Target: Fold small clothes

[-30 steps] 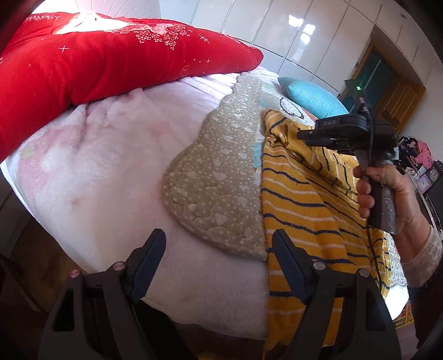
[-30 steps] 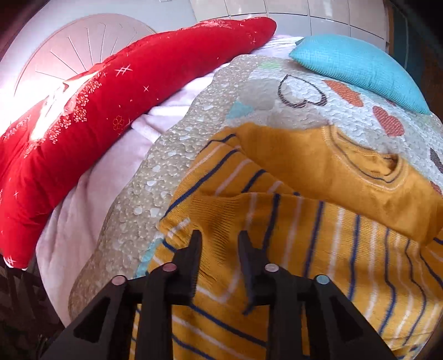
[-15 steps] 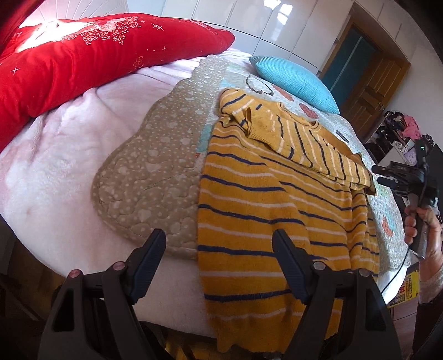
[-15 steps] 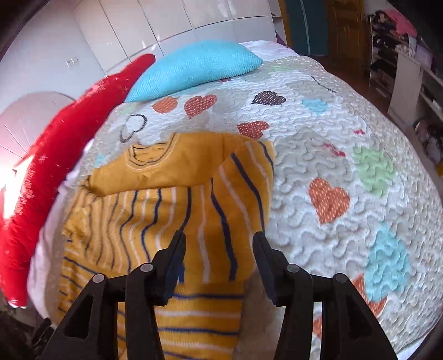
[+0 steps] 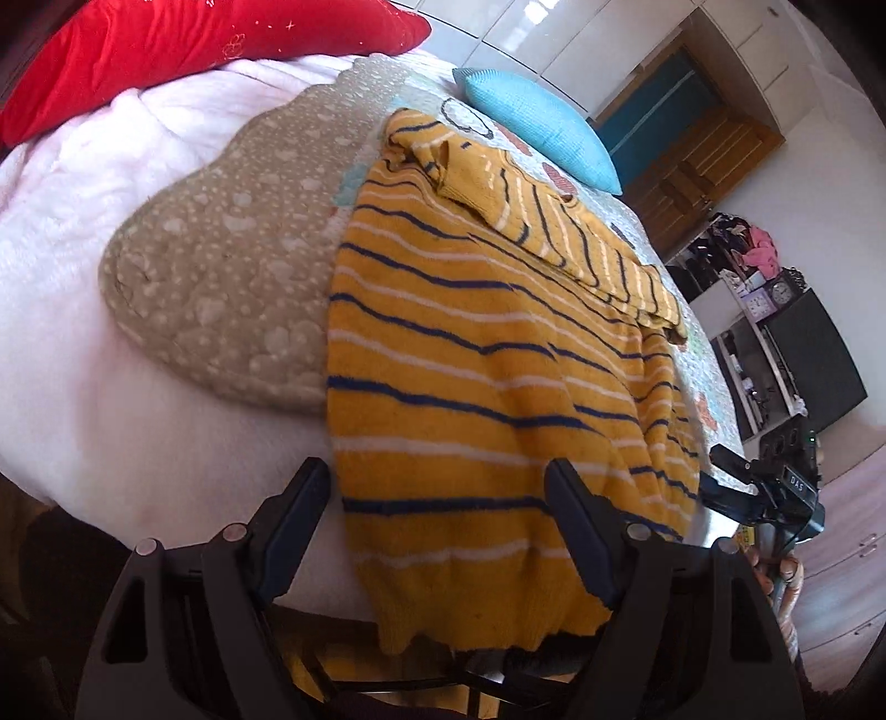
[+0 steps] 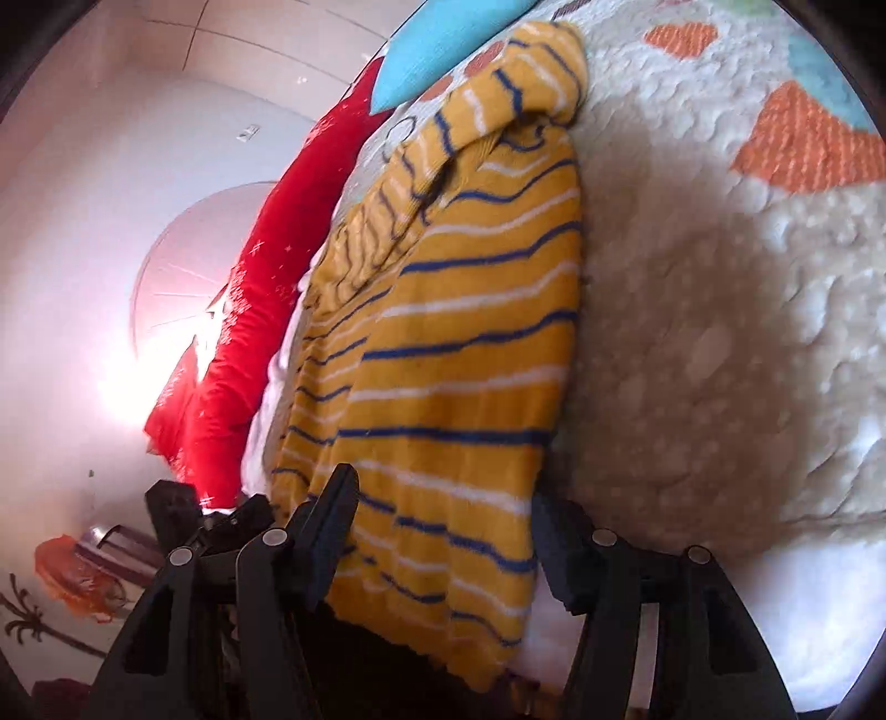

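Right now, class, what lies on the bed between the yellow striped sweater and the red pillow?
In the left wrist view, a beige dotted quilt lies beside the sweater, then a pink blanket runs up to the red pillow.

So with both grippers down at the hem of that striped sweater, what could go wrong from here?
The sweater's hem hangs over the bed edge, so a one-sided pull could probably drag the whole sweater off. The folded sleeve lies loose on top and may slip open. Both the left gripper and right gripper are open, so either might also pinch the quilt.

Black tool (image 5: 437,531), dark-blue pads, silver screws
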The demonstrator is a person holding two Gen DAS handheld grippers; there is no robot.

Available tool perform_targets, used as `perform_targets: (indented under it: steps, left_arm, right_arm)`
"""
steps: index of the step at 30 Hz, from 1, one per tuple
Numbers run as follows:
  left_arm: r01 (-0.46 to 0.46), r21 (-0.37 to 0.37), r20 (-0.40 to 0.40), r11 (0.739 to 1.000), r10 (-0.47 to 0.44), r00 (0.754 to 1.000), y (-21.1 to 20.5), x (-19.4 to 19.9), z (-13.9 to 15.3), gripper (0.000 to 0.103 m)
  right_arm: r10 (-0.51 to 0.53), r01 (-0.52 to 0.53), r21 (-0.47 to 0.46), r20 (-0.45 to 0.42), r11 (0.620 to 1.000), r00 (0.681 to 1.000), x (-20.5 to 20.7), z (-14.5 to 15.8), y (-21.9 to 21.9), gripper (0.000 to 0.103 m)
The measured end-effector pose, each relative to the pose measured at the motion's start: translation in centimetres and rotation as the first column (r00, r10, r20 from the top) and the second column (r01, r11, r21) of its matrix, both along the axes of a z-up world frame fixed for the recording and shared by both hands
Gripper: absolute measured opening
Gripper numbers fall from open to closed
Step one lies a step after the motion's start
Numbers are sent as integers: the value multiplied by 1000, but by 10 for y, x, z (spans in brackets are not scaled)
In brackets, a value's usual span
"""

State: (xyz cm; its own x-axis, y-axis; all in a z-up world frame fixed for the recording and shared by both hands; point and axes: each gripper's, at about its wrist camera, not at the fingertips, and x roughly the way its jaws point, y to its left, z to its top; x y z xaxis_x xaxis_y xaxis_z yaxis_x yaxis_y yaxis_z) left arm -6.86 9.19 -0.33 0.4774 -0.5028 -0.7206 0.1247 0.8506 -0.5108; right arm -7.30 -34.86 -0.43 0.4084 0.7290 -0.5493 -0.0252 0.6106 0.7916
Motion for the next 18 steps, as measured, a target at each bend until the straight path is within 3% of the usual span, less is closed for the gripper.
perform_targets:
  steps: [3, 6, 9, 10, 11, 12, 13, 15, 18]
  left_arm:
    - [28, -39, 10, 999, -27, 1000, -10, -9, -3, 78]
    - [40, -49, 12, 998, -39, 999, -22, -14, -6, 78]
    - [44, -56, 3, 997, -44, 999, -27, -16, -8, 75]
    - [24, -46, -10, 999, -25, 1000, -27, -15, -9, 55]
    - [3, -25, -25, 1000, -3, 1000, -25, -13, -9, 18]
    - [-14, 0, -49, 1000, 14, 999, -22, -11, -10, 7]
    - [-23, -21, -67, 1000, 21, 997, -16, -10, -10, 8]
    - [-60, -77, -70, 995, 55, 996, -4, -16, -3, 8]
    - [-77, -51, 5, 996, 78, 997, 2, -32, 23, 8]
  right_arm:
    - [7, -7, -18, 24, 1000, 1000, -15, 1, 15, 65]
    - [57, -54, 76, -30, 996, 998, -26, -11, 30, 67]
    - [102, -100, 41, -59, 994, 993, -38, -26, 57, 67]
    - [101, -100, 24, -66, 995, 993, -41, -29, 65, 65]
    - [93, -93, 2, -69, 996, 993, -43, -29, 70, 54]
    - [79, -81, -28, -71, 996, 994, -46, -27, 72, 25]
    - [77, -79, -35, -72, 996, 995, -47, -24, 73, 13]
    - [56, -57, -12, -62, 998, 997, -53, -15, 67, 12]
    - [47, -46, 47, -32, 998, 998, -59, 11, 55, 12]
